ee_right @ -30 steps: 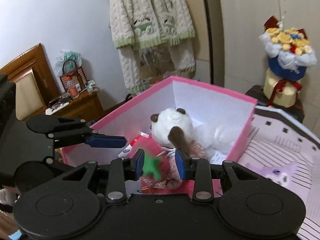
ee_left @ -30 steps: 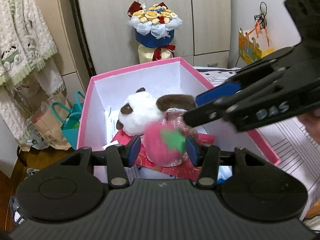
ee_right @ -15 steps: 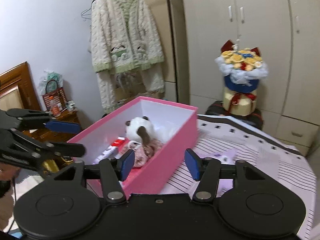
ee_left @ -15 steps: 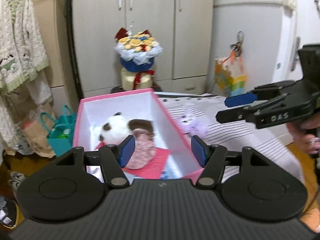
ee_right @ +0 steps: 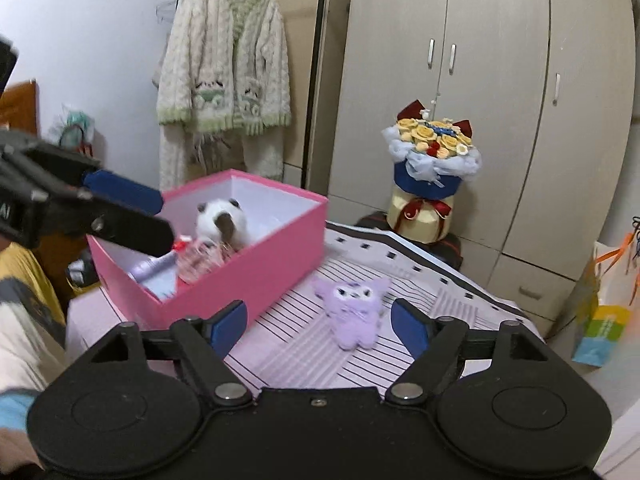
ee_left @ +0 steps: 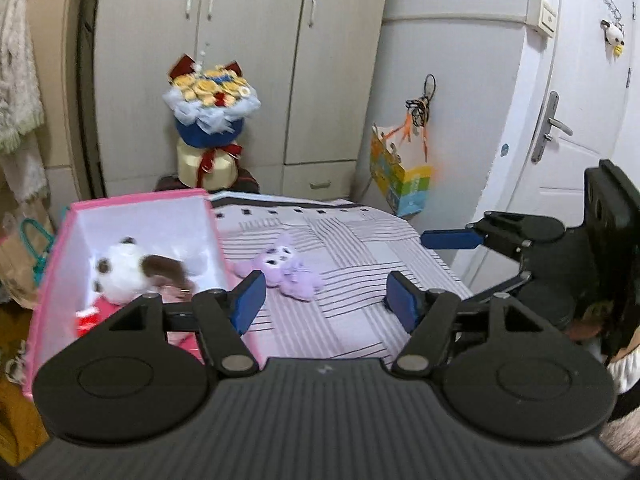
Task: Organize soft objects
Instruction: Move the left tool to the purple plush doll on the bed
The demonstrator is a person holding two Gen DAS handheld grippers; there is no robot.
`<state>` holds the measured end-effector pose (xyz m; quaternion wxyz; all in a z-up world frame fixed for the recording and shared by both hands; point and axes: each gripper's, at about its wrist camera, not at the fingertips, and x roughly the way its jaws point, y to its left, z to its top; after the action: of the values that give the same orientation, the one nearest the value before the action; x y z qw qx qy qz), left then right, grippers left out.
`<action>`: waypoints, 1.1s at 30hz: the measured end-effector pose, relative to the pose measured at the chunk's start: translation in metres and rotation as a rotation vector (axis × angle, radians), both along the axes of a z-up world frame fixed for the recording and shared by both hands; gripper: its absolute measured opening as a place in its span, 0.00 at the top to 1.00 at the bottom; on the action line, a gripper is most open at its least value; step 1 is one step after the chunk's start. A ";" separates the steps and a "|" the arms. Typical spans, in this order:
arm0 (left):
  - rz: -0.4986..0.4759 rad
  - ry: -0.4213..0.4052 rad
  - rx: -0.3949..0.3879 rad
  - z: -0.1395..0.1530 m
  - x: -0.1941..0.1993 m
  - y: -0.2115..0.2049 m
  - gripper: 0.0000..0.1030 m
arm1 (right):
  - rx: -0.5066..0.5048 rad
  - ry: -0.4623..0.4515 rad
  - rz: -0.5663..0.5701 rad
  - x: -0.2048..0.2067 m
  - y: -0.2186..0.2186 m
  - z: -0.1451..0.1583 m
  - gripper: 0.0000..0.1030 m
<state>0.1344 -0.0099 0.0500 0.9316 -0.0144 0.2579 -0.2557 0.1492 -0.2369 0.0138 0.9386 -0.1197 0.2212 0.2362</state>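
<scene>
A pink box point(ee_left: 60, 256) point(ee_right: 256, 268) stands on the striped bed and holds a white and brown panda plush point(ee_left: 120, 270) point(ee_right: 222, 218) with other soft items. A purple plush point(ee_left: 286, 272) point(ee_right: 354, 306) lies on the bedcover right of the box. My left gripper point(ee_left: 325, 306) is open and empty, held above the bed just right of the box; it also shows at the left of the right wrist view point(ee_right: 128, 216). My right gripper point(ee_right: 320, 326) is open and empty, above the bed in front of the purple plush; it shows at the right of the left wrist view point(ee_left: 452, 238).
A flower bouquet point(ee_left: 210, 120) point(ee_right: 430, 168) stands behind the bed before the wardrobe point(ee_right: 480, 80). A knitted cardigan point(ee_right: 224, 80) hangs at the left. A colourful paper bag point(ee_left: 400, 182) hangs by the door point(ee_left: 568, 112). Bags point(ee_left: 24, 248) sit on the floor left of the box.
Both grippers let go of the pink strawberry-like plush in the box, opened, and pulled back and to the right. The purple plush on the bed came into view.
</scene>
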 end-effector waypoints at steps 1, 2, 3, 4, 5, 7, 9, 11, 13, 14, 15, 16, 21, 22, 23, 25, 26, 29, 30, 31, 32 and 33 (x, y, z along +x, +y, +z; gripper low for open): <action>-0.011 0.011 -0.008 -0.002 0.003 -0.006 0.36 | -0.006 0.000 0.003 0.002 -0.002 -0.002 0.19; -0.019 0.020 -0.023 -0.005 0.007 -0.011 0.36 | -0.010 0.001 0.006 0.003 -0.004 -0.004 0.19; -0.020 0.027 -0.051 -0.008 0.010 -0.015 0.34 | -0.009 0.001 0.011 0.005 -0.007 -0.005 0.19; -0.009 0.032 -0.081 -0.011 0.011 -0.017 0.30 | -0.003 0.005 0.016 0.006 -0.009 -0.007 0.19; 0.004 0.027 -0.102 -0.015 0.012 -0.018 0.25 | 0.006 0.016 0.025 0.010 -0.012 -0.008 0.19; 0.036 0.003 -0.114 -0.021 0.014 -0.025 0.25 | 0.021 0.039 0.046 0.016 -0.016 -0.012 0.19; 0.065 -0.020 -0.100 -0.026 0.019 -0.034 0.25 | 0.030 0.039 0.062 0.022 -0.020 -0.015 0.19; 0.095 -0.030 -0.090 -0.032 0.027 -0.044 0.24 | 0.030 0.033 0.071 0.030 -0.023 -0.020 0.19; 0.111 -0.024 -0.094 -0.038 0.035 -0.053 0.24 | 0.013 0.034 0.052 0.041 -0.026 -0.025 0.19; 0.113 -0.019 -0.096 -0.041 0.041 -0.058 0.25 | 0.015 0.032 0.039 0.047 -0.029 -0.027 0.19; 0.114 -0.021 -0.100 -0.043 0.046 -0.062 0.27 | 0.023 0.036 0.042 0.053 -0.032 -0.028 0.19; 0.126 -0.023 -0.102 -0.046 0.050 -0.067 0.28 | 0.033 0.052 0.053 0.060 -0.035 -0.031 0.19; 0.221 -0.002 -0.071 -0.061 0.079 -0.086 0.35 | 0.028 0.099 0.089 0.090 -0.037 -0.051 0.19; 0.234 0.010 -0.057 -0.065 0.086 -0.090 0.36 | 0.028 0.106 0.100 0.095 -0.036 -0.056 0.19; 0.254 0.022 -0.036 -0.070 0.093 -0.095 0.40 | 0.029 0.117 0.113 0.101 -0.035 -0.061 0.19; 0.283 0.063 -0.020 -0.083 0.107 -0.101 0.43 | 0.014 0.145 0.128 0.114 -0.032 -0.069 0.20; 0.288 0.093 -0.026 -0.089 0.113 -0.102 0.46 | -0.002 0.161 0.126 0.121 -0.029 -0.074 0.20; 0.308 0.166 -0.044 -0.106 0.133 -0.104 0.48 | -0.018 0.186 0.143 0.134 -0.026 -0.083 0.20; 0.320 0.173 -0.043 -0.110 0.137 -0.105 0.49 | -0.019 0.189 0.151 0.138 -0.025 -0.085 0.20; 0.336 0.181 -0.045 -0.114 0.141 -0.105 0.49 | -0.019 0.190 0.160 0.141 -0.024 -0.086 0.20; 0.353 0.198 -0.055 -0.118 0.146 -0.103 0.49 | -0.020 0.189 0.174 0.144 -0.022 -0.089 0.20; 0.364 0.216 -0.074 -0.121 0.149 -0.100 0.49 | -0.024 0.189 0.187 0.147 -0.019 -0.091 0.21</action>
<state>0.2829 -0.1098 -0.0705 0.9282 -0.1225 0.3397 -0.0894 0.2964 -0.2560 -0.0775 0.8861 -0.1280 0.2992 0.3300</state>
